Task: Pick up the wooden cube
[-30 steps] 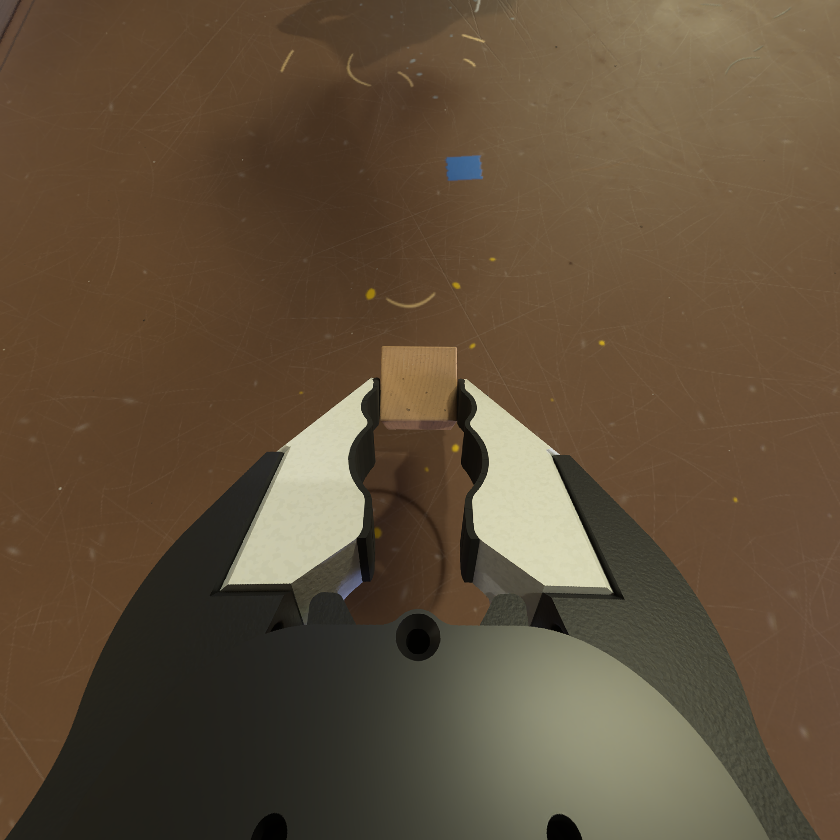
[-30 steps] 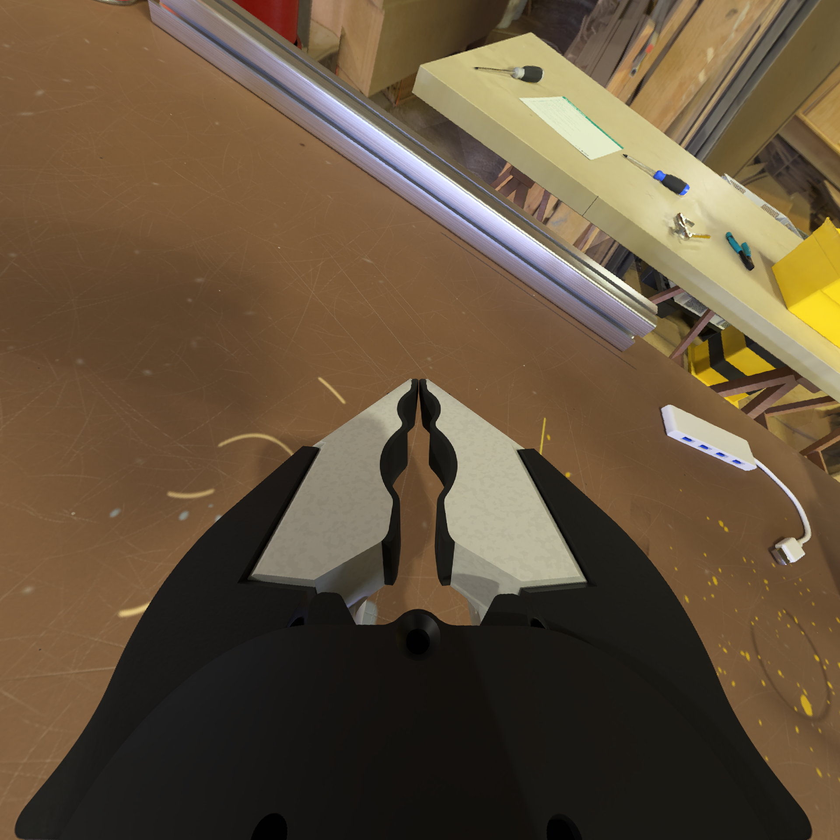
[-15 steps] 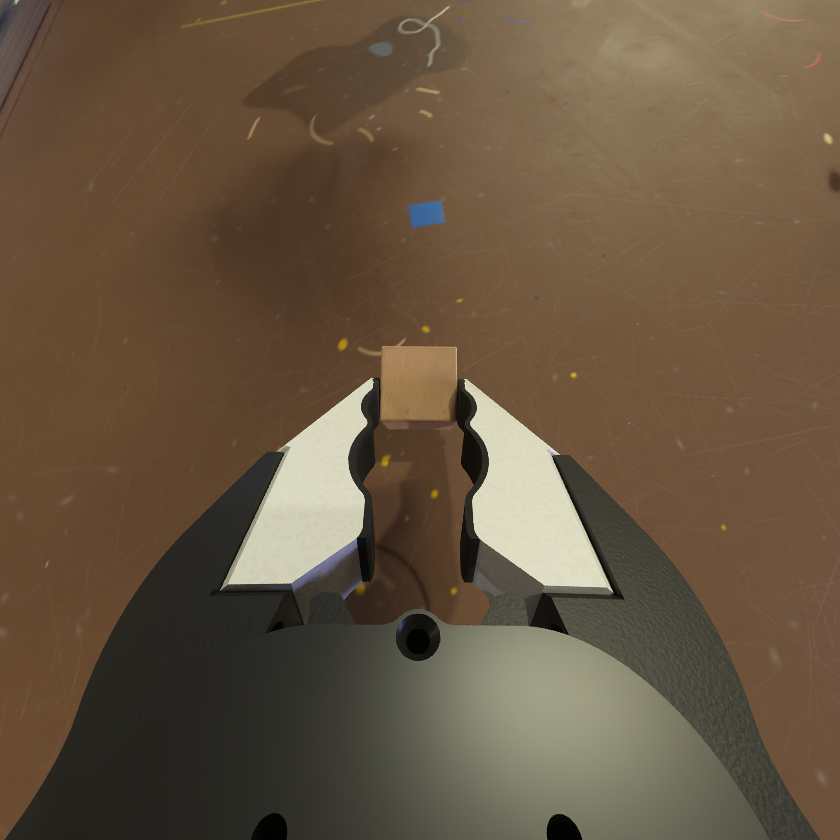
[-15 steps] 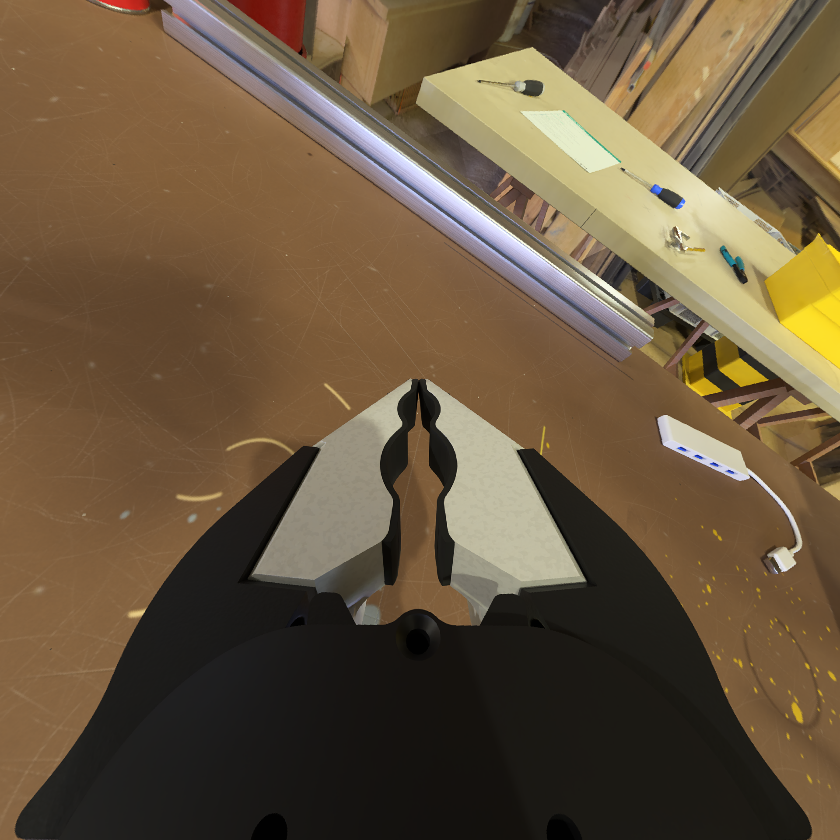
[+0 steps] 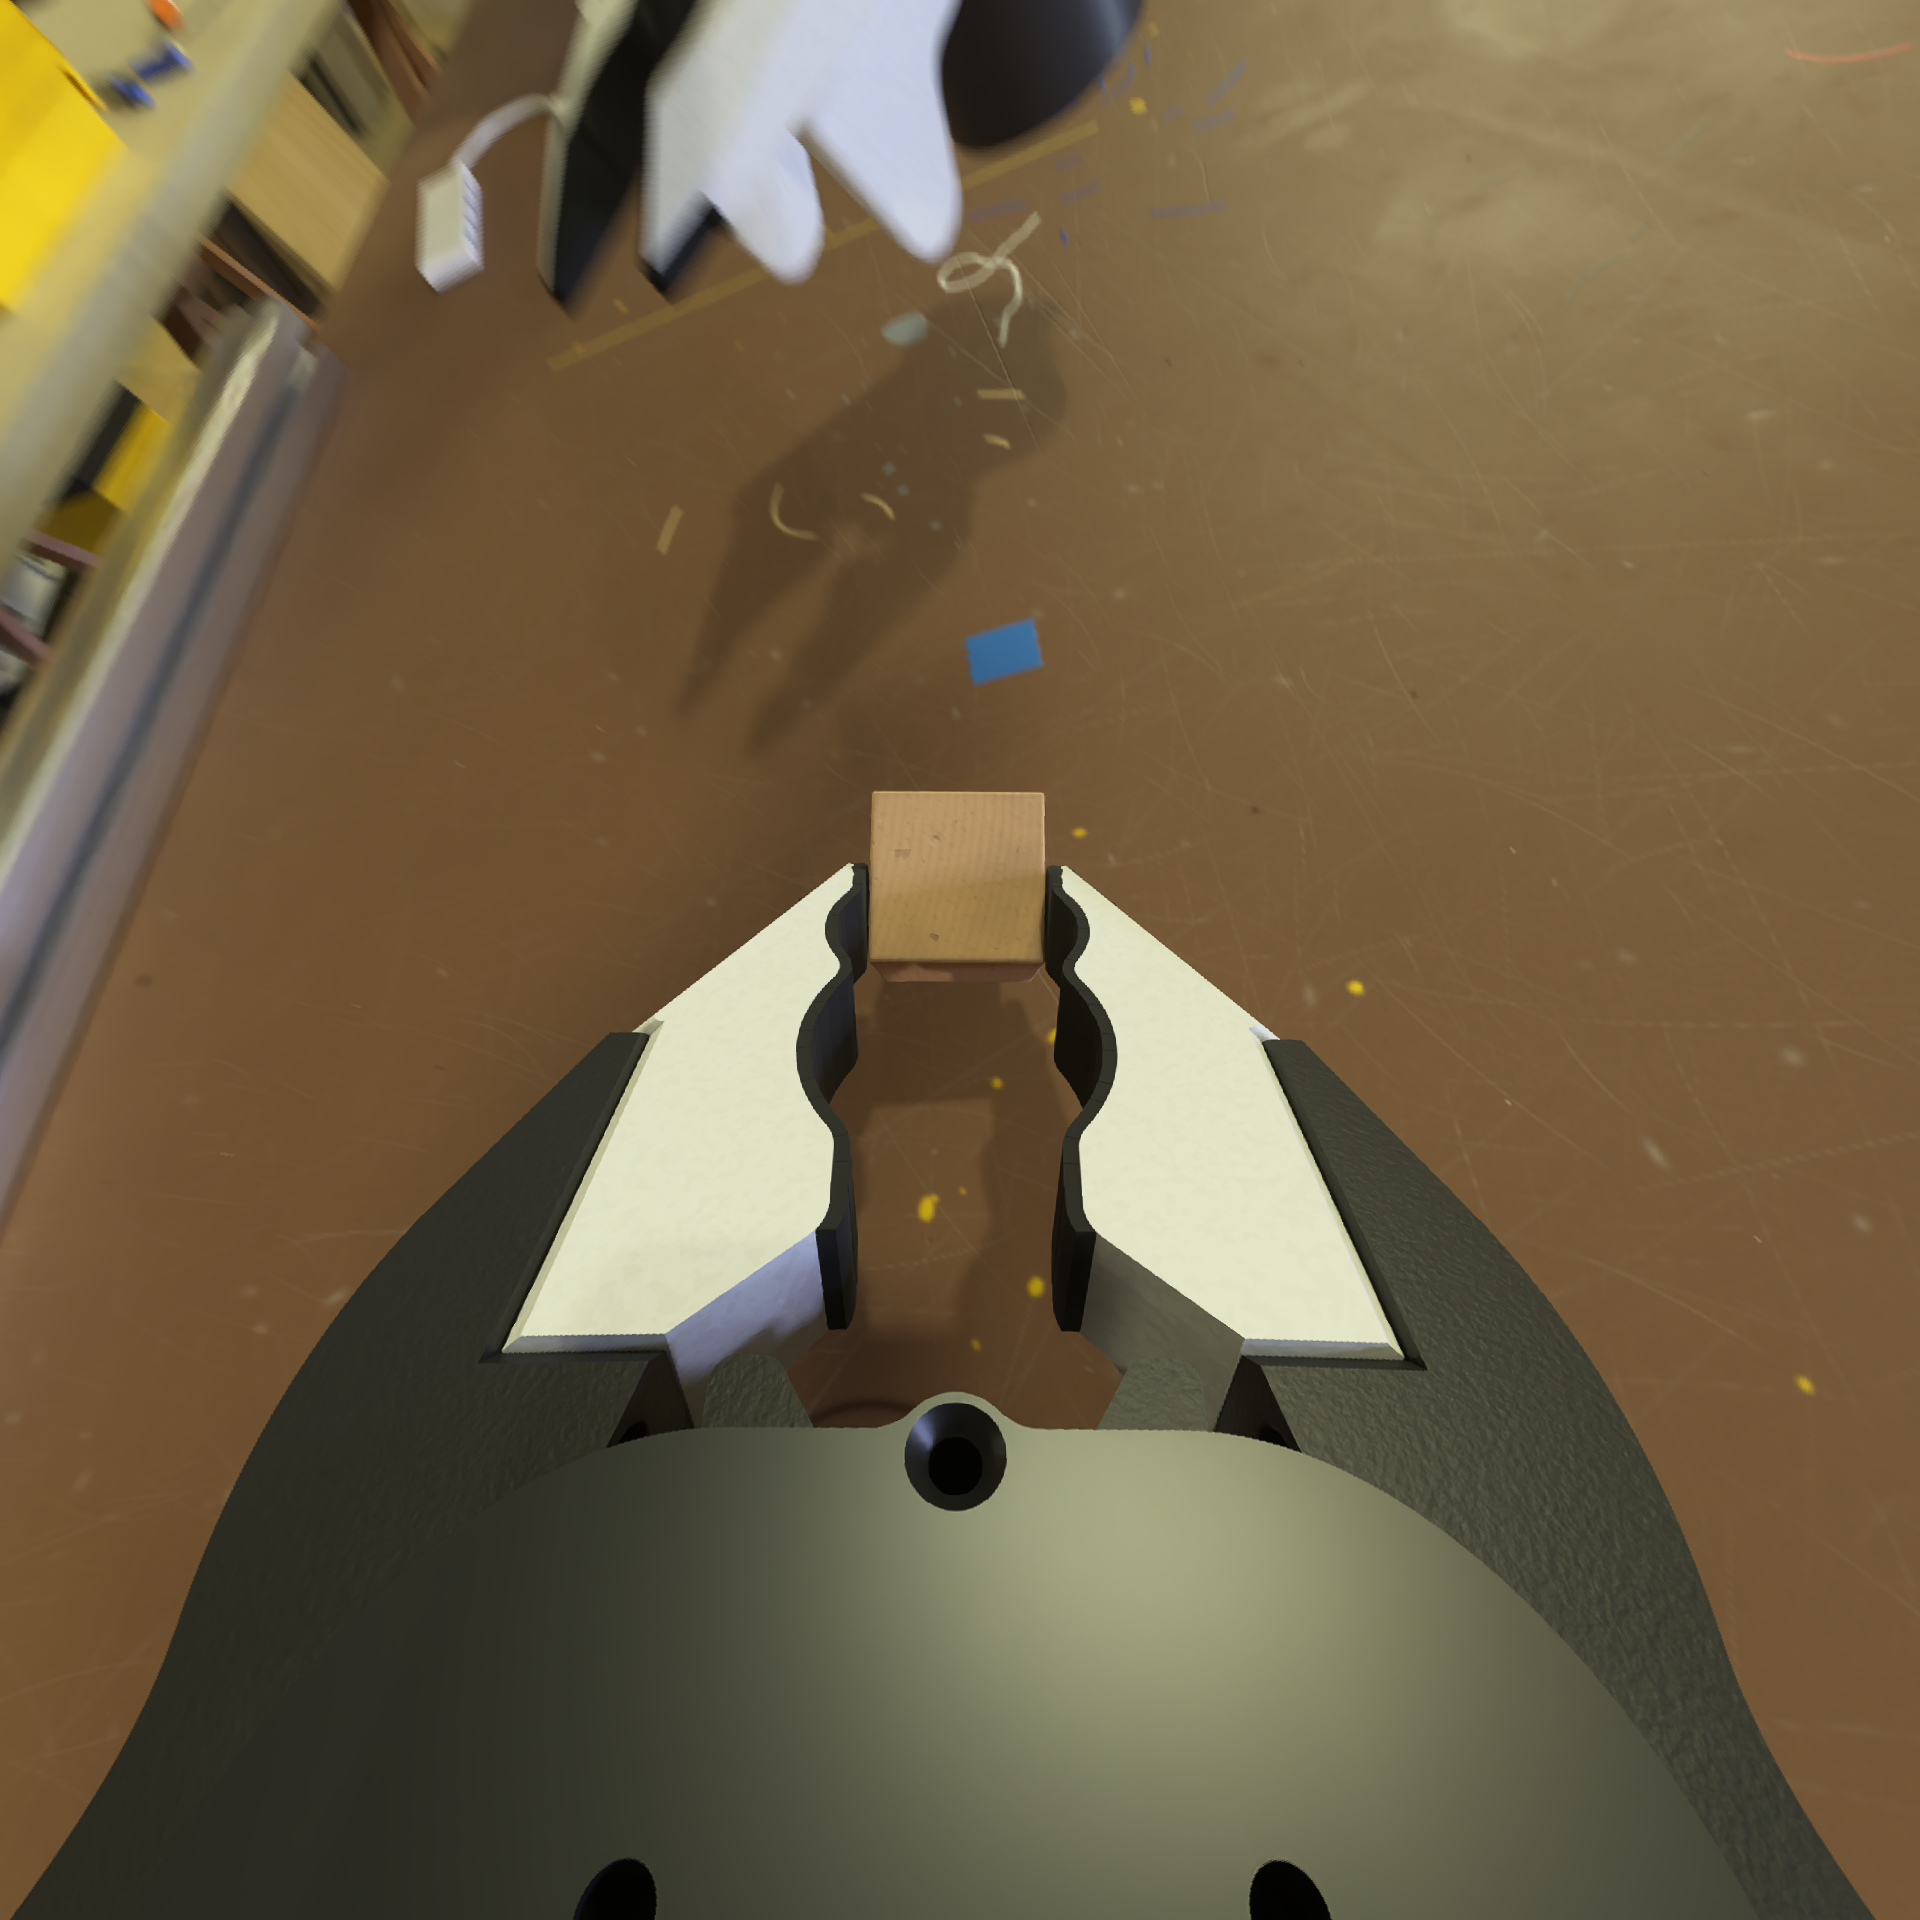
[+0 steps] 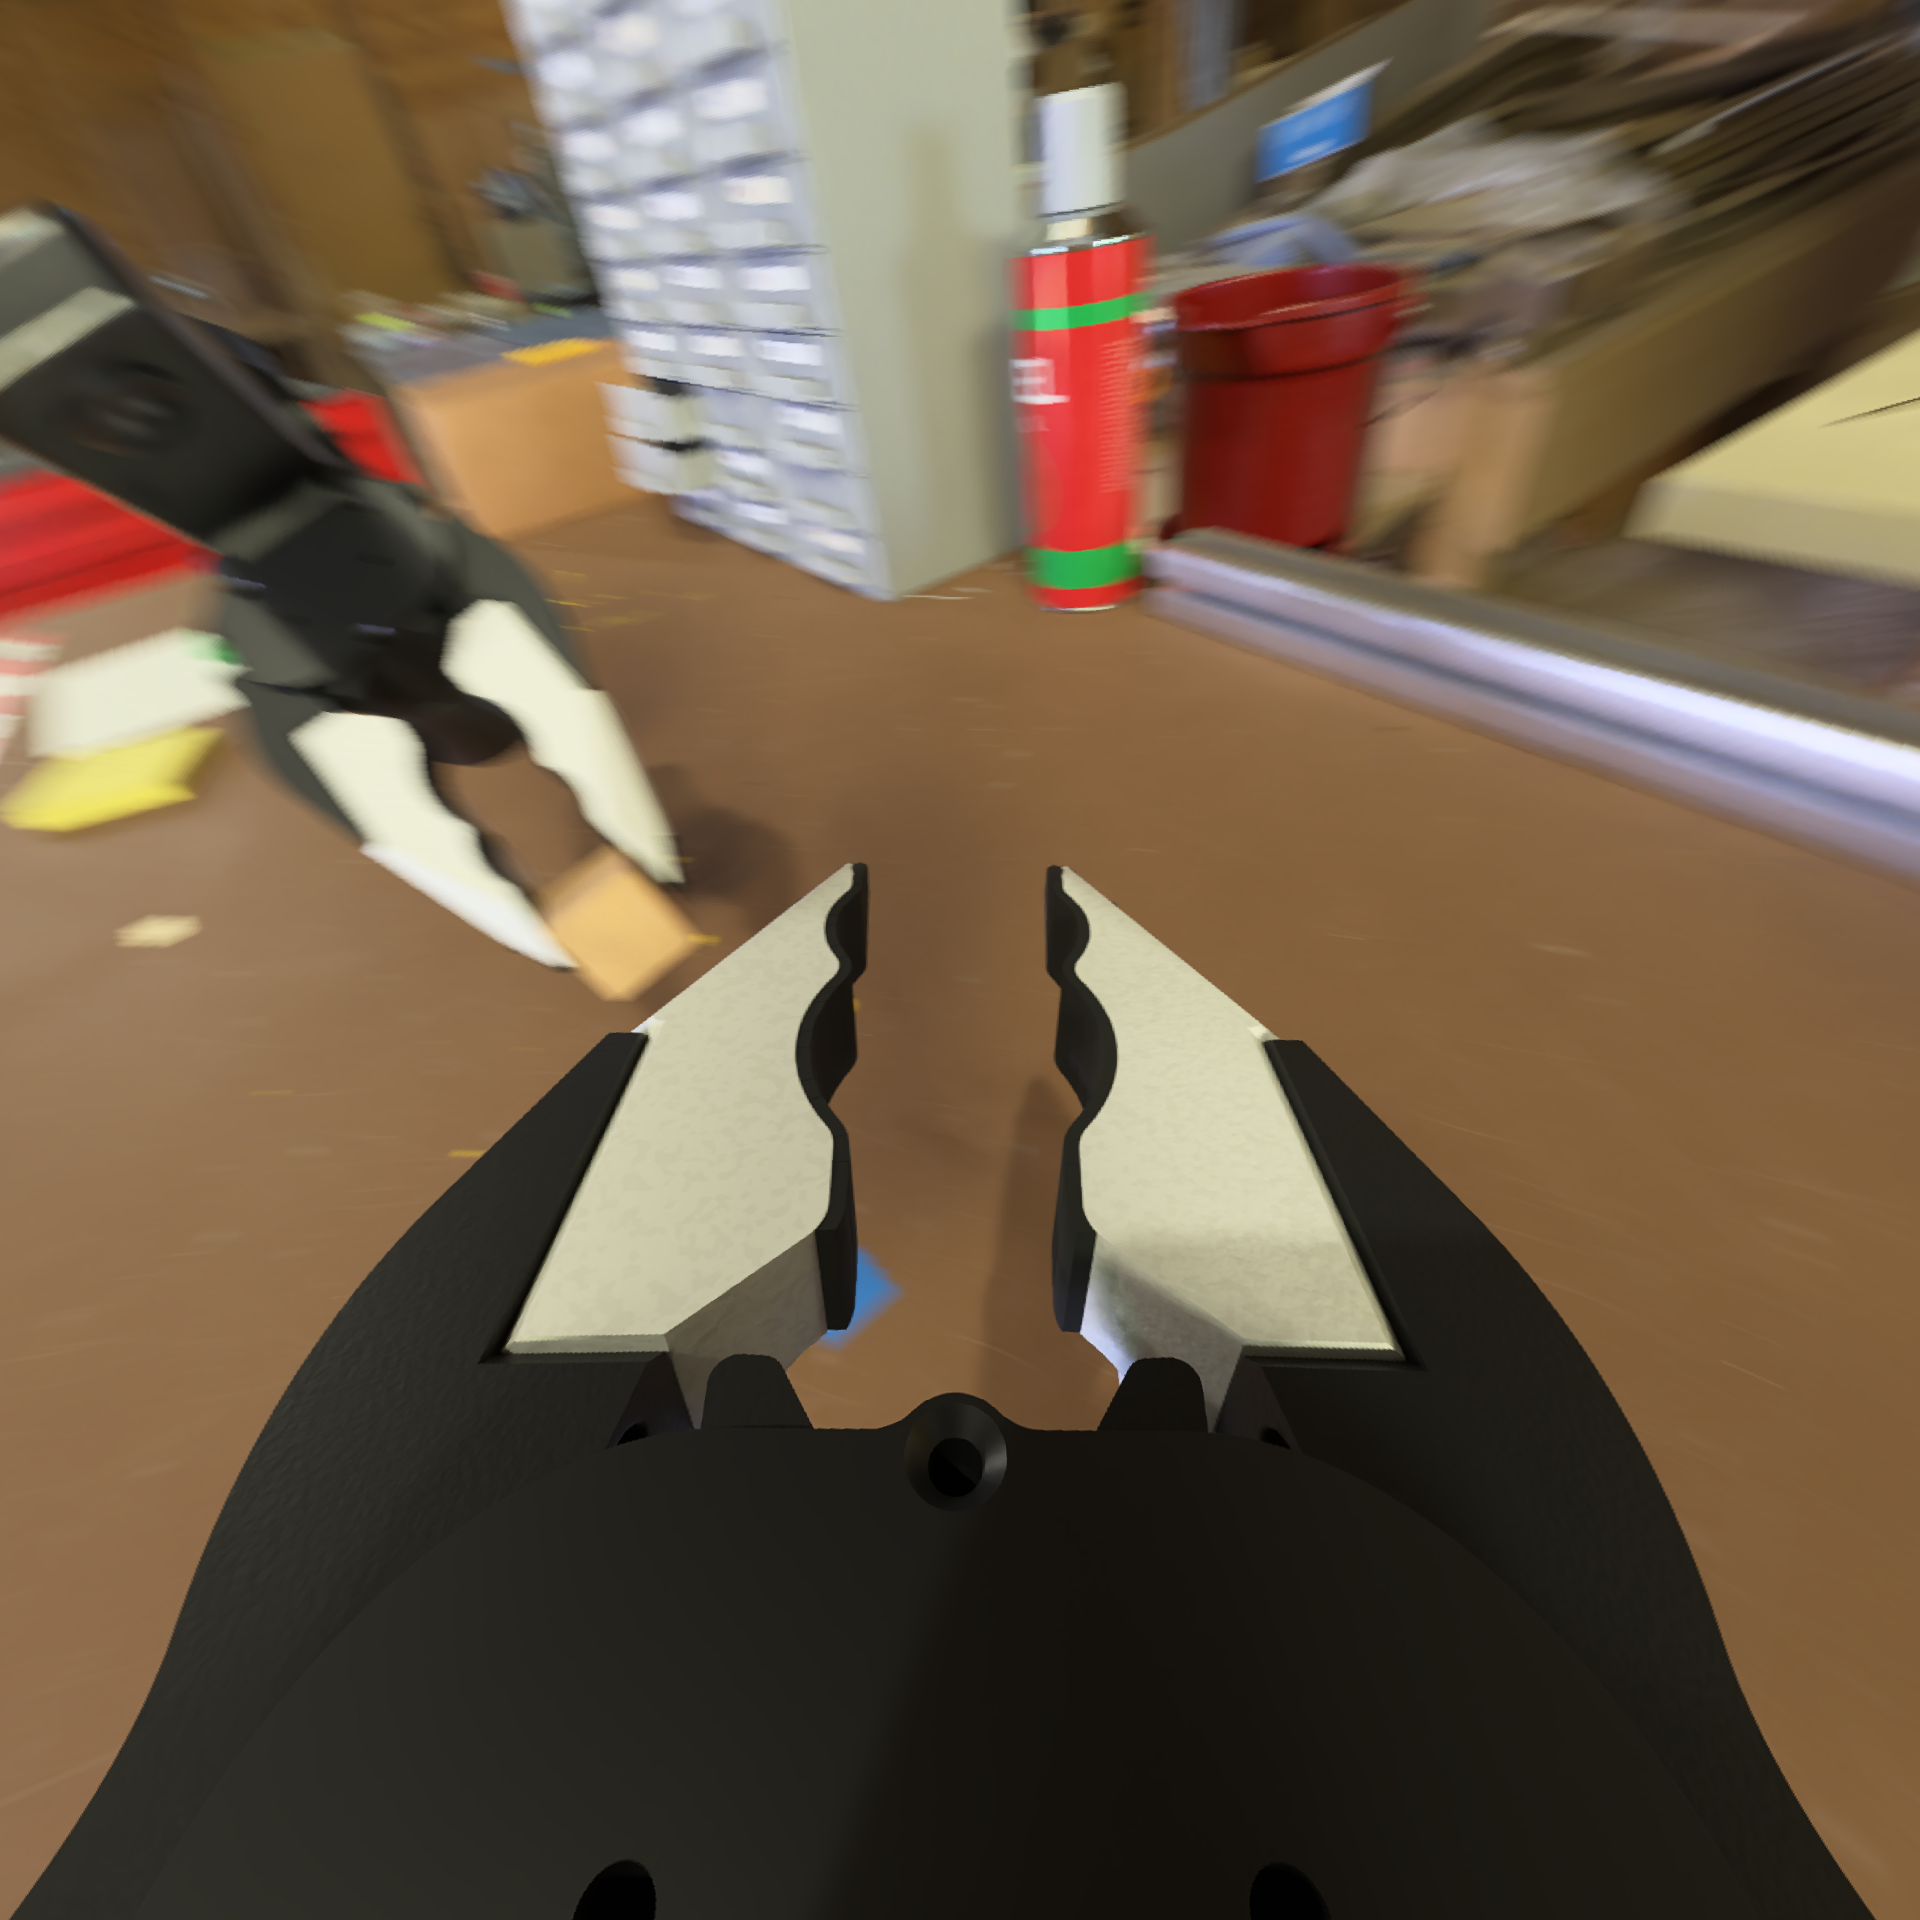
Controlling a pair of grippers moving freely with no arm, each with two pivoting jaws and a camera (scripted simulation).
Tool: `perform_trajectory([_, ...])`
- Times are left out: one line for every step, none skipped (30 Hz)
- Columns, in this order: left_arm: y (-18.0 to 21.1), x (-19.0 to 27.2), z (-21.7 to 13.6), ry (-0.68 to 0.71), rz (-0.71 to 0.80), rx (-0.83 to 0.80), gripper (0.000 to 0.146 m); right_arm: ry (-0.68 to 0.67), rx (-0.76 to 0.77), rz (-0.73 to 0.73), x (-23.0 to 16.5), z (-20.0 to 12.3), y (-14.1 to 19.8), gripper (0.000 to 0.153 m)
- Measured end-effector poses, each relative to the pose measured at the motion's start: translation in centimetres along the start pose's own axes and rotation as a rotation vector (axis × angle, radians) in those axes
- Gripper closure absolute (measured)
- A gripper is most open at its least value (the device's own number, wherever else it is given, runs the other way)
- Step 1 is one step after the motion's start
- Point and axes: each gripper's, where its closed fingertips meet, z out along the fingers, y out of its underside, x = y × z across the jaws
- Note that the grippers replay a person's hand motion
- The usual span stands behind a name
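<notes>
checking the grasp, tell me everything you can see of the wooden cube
The wooden cube is small, light tan, with fine grain and crisp edges. It sits clamped between the tips of the left tongs, one finger on each side, square to them. The right wrist view shows it tilted, and blur hides whether it clears the brown table.

Even, moderately bright overhead light. In the left wrist view the brown surface (image 5: pixel 1455 727) is sharp at centre, with a soft dark shadow (image 5: pixel 862 540) cast ahead of the left claw (image 5: pixel 956 883); a pale sheen lies on the claw's housing. The top and left margins smear with motion blur and wide-angle bending. The right wrist view is heavily blurred throughout its background; only the right claw (image 6: pixel 956 883) stays crisp.
</notes>
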Motion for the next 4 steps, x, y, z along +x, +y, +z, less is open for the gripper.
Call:
perform_trajectory([-0.4, -0.2, -0.2, -0.023, 0.013, 0.021, 0.112, -0.097, -0.007, 0.050, -2.0, 0.9, 0.0, 0.114])
perform_trajectory([-0.8, -0.4, -0.3, -0.040, 0.023, 0.036, 0.112, -0.163, -0.025, 0.081, -3.5, 1.7, 0.2, 0.112])
perform_trajectory([-1.0, -0.5, -0.3, -0.053, 0.033, 0.045, 0.112, -0.200, -0.041, 0.101, -4.6, 2.4, 0.5, 0.110])
perform_trajectory([-1.2, -0.5, -0.3, -0.064, 0.043, 0.050, 0.112, -0.224, -0.049, 0.119, -5.3, 2.9, 0.8, 0.107])
